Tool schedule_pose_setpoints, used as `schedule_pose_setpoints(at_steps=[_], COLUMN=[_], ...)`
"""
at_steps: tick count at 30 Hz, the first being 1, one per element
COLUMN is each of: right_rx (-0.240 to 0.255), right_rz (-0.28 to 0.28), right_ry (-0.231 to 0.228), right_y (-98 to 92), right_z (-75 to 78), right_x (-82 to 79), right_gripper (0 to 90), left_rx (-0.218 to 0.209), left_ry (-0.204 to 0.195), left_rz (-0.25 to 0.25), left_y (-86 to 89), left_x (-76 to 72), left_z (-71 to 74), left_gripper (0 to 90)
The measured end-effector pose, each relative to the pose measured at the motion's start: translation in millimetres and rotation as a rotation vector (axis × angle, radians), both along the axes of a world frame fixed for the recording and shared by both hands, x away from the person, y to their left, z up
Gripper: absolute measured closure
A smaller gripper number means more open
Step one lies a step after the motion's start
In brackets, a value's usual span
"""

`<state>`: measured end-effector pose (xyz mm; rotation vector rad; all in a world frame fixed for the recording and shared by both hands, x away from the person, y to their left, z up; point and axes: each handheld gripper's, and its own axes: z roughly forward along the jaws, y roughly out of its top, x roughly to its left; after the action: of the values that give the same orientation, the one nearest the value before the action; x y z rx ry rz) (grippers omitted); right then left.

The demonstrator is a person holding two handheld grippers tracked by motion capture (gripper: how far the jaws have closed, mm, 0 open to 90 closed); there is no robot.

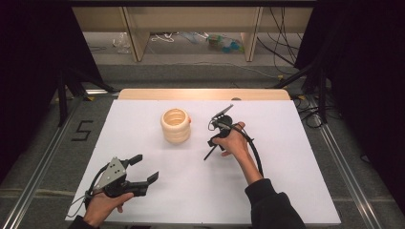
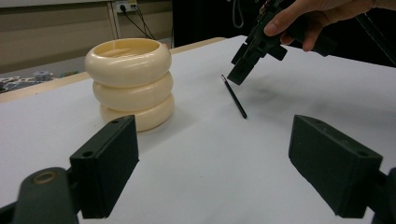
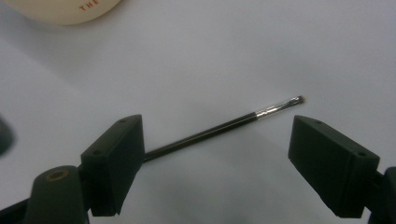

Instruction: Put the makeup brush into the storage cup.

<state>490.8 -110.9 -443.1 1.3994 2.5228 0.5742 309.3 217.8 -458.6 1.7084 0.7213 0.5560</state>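
Right gripper (image 1: 217, 135): held right of centre over the white counter (image 1: 286, 181), forearm angled in from the near edge, tipped down above a thin black brush (image 3: 219, 129); fingers spread, brush lying flat between them, untouched. Left gripper (image 1: 141, 168): near-left, low, level, fingers spread, holding nothing. Cream ringed holder (image 1: 175, 125): upright, left of brush.

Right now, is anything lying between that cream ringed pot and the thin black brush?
No. In the left gripper view, only bare white table separates the pot from the brush.
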Motion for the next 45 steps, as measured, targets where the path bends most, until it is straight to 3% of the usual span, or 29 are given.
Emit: schedule_pose_setpoints(at_steps=[2, 4, 5, 12, 14, 16, 22, 23, 24, 27, 39, 40, 41, 43, 44, 45], right_rx=[0.0, -0.013, -0.01, -0.017, -0.014, -0.025, -0.033, -0.041, -0.04, -0.034, -0.054, -0.054, -0.065, -0.064, -0.081, -0.075], right_rz=[-0.024, 0.022, 0.0, 0.016, -0.032, -0.009, -0.02, 0.004, -0.029, -0.031, -0.035, -0.058, -0.034, -0.042, -0.025, -0.046], right_ry=[0.024, -0.002, 0.02, 0.01, 0.066, 0.04, 0.065, 0.039, 0.065, 0.084, 0.1, 0.105, 0.09, 0.102, 0.081, 0.112], right_y=[2.4, 0.7, 2.3, 0.7, 5.5, 3.8, 5.1, 3.7, 6.5, 7.8, 10.3, 11.9, 11.0, 12.0, 11.0, 12.9], right_z=[-0.4, -2.1, -1.3, -6.9, -7.2, -8.8, -12.0, -13.6, -12.7, -14.9, -17.6, -17.2, -18.1, -17.8, -18.6, -18.9], right_x=[0.2, 2.9, 2.7, 6.9, 5.3, 7.4, 9.0, 10.9, 9.9, 9.6, 12.6, 13.1, 14.4, 13.8, 15.7, 15.3], right_gripper=[19.2, 18.7, 18.7, 18.8, 18.9, 18.9, 18.8, 18.9, 18.8, 18.8, 19.1, 19.1, 19.1, 19.2, 19.2, 19.2], left_rx=[-0.002, -0.001, 0.002, 0.011, 0.008, 0.015, 0.013, 0.011, 0.007, 0.008, 0.013, 0.013, 0.013, 0.015, 0.012, 0.012], left_ry=[0.004, 0.005, 0.004, -0.002, 0.002, -0.001, -0.003, -0.001, 0.003, 0.0, -0.002, -0.002, -0.002, 0.0, 0.001, -0.001], left_rz=[0.0, 0.001, 0.001, -0.003, -0.005, -0.005, -0.006, -0.005, -0.005, -0.005, -0.011, -0.011, -0.012, -0.011, -0.011, -0.012], left_y=[-0.4, -0.7, -0.9, -1.9, -2.5, -2.3, -2.0, -2.2, -2.5, -2.6, -2.6, -2.6, -2.5, -2.4, -2.6, -2.6], left_x=[0.0, 0.1, 0.2, -0.1, -0.4, -0.1, -0.1, -0.2, -0.4, -0.3, -0.2, -0.3, -0.2, -0.3, -0.3, -0.3], left_z=[-0.4, -0.8, -1.0, -0.8, -1.1, -1.1, -0.8, -0.9, -1.1, -1.1, -1.0, -1.0, -1.0, -1.1, -1.2, -1.1], left_gripper=[16.0, 16.0, 16.0, 16.0, 16.0, 16.1, 16.0, 16.0, 16.0, 16.0, 16.1, 16.1, 16.2, 16.2, 16.2, 16.2])
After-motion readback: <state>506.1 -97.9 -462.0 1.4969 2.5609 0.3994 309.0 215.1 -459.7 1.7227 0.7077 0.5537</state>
